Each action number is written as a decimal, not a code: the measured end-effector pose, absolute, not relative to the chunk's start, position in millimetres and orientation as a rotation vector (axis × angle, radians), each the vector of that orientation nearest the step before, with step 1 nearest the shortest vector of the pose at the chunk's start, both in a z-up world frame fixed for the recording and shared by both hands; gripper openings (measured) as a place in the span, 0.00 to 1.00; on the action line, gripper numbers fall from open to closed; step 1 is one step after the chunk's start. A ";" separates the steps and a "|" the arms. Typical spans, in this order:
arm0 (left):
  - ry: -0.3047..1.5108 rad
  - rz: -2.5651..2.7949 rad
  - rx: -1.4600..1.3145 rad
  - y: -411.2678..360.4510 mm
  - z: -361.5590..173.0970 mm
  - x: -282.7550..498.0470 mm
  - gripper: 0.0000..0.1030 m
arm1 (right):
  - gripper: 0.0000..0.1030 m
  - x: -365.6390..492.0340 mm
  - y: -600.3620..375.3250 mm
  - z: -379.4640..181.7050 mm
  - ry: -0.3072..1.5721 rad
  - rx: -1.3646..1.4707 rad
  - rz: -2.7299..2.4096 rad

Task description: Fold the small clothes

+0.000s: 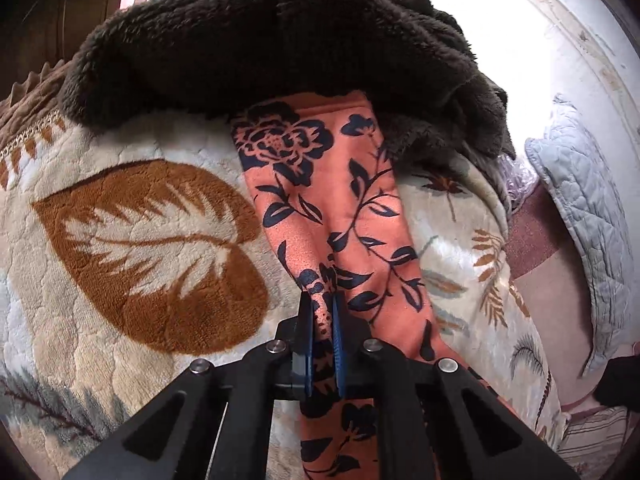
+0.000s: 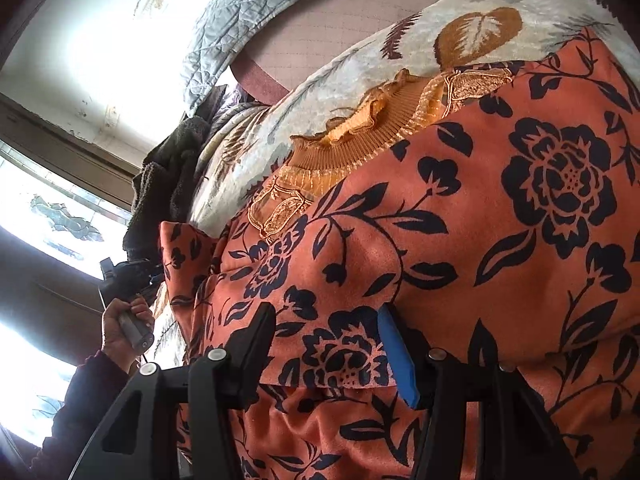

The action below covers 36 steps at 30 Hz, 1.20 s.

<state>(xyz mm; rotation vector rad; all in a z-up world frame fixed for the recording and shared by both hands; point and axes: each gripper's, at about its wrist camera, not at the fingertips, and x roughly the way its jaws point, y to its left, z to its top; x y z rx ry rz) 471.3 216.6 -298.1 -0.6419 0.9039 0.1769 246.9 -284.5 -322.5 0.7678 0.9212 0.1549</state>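
Under everything you have the cream blanket (image 1: 132, 208) with its big brown leaf print, spread over the bed, and a dark brown fleece (image 1: 260, 48) heaped at the far end of it. On the blanket lies the orange floral top (image 2: 460, 208), black roses on rust, with its ribbed gold collar (image 2: 360, 120) toward the pillow side. One sleeve (image 1: 332, 200) runs long and straight away from your left gripper (image 1: 322, 308), its cuff tucked against the fleece; your left gripper's blue pads are pinched nearly together on that sleeve near the shoulder end. Your right gripper (image 2: 328, 332) stands wide open over the body of the top, one finger each side of a raised fold, gripping nothing yet. So the sleeve's long axis points forward from your left hand, and that hand is likely the one to carry it across the body. No brand, label or readable writing shows anywhere.
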 end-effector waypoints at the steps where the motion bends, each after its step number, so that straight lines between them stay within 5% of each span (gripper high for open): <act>1: 0.879 0.160 -0.626 212.3 -289.0 468.3 0.07 | 0.55 245.3 -287.0 -321.7 0.915 0.772 0.154; 16: 0.689 -0.369 -0.117 8.9 -127.0 331.4 0.07 | 0.56 213.7 -338.6 -294.8 0.759 0.916 0.074; 22: 0.752 -0.588 0.052 -109.0 -150.4 254.4 0.08 | 0.57 192.2 -374.0 -287.0 0.677 1.019 0.022; 26: 0.887 -0.684 0.175 -161.0 -202.4 215.6 0.23 | 0.58 178.4 -398.1 -281.9 0.631 1.056 -0.025; 28: 0.944 -0.693 0.184 -162.1 -227.4 204.3 0.32 | 0.63 171.0 -407.4 -280.5 0.612 1.076 -0.052; 33: 0.986 -0.703 0.020 -100.3 -245.2 193.7 0.34 | 0.66 167.3 -412.0 -274.3 0.617 1.034 -0.058; 36: 0.848 -0.593 -0.093 -45.3 -227.5 205.0 0.49 | 0.66 177.2 -386.5 -264.1 0.654 0.918 -0.012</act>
